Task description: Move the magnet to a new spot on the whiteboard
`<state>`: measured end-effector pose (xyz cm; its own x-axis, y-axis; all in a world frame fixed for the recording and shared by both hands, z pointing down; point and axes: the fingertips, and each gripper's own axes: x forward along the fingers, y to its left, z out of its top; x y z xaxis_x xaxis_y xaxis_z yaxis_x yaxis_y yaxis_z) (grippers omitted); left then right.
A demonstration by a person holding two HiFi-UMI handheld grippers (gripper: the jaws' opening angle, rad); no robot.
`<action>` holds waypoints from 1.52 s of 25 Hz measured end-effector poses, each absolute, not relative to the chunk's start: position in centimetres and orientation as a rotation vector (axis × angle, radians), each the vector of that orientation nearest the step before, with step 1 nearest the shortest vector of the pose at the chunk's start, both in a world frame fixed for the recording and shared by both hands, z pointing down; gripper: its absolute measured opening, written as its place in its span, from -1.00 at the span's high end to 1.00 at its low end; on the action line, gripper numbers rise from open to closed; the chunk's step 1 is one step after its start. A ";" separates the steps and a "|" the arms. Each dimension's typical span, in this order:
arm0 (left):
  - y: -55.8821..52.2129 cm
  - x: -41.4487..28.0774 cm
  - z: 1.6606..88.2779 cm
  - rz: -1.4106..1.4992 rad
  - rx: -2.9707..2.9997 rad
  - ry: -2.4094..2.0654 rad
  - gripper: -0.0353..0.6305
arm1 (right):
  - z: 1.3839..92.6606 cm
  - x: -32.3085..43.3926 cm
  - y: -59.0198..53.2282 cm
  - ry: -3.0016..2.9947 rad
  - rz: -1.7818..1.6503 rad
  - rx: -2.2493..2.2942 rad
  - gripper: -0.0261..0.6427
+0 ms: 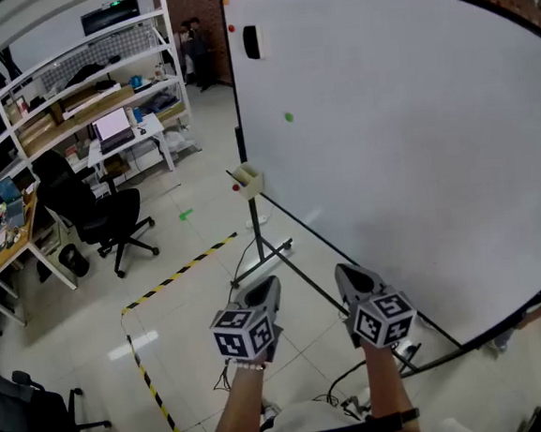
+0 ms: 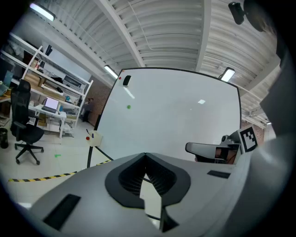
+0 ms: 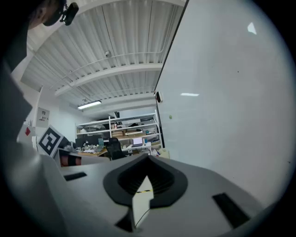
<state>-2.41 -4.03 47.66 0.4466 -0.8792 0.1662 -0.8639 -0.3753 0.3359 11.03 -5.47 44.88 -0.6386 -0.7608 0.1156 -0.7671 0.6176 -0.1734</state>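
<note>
In the head view, the left gripper [image 1: 267, 288] and the right gripper [image 1: 345, 275] hang side by side low in front of the whiteboard [image 1: 415, 151]. Both are well apart from the green magnet [image 1: 288, 117], which is stuck high on the board below a black eraser [image 1: 252, 43].

In the left gripper view, the jaws are clenched together on nothing, and the magnet sits far ahead on the board.

In the right gripper view, the jaws are likewise clenched and empty, with the magnet near the board's edge.
</note>
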 end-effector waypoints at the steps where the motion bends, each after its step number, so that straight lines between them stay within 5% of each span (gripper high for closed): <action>1: -3.9 -2.2 47.6 -0.056 2.330 -1.477 0.88 | 44.8 11.3 -5.4 -2.800 0.320 1.320 0.90; 38: -9.0 0.4 46.5 -0.102 2.310 -1.558 0.87 | 46.9 14.5 -8.3 -2.852 0.368 1.186 0.89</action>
<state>0.45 -9.01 46.52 0.3920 -0.9100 0.1348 -0.8849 -0.3329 0.3259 14.54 -8.32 46.89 -0.7086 -0.6956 0.1188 -0.7030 0.6811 -0.2049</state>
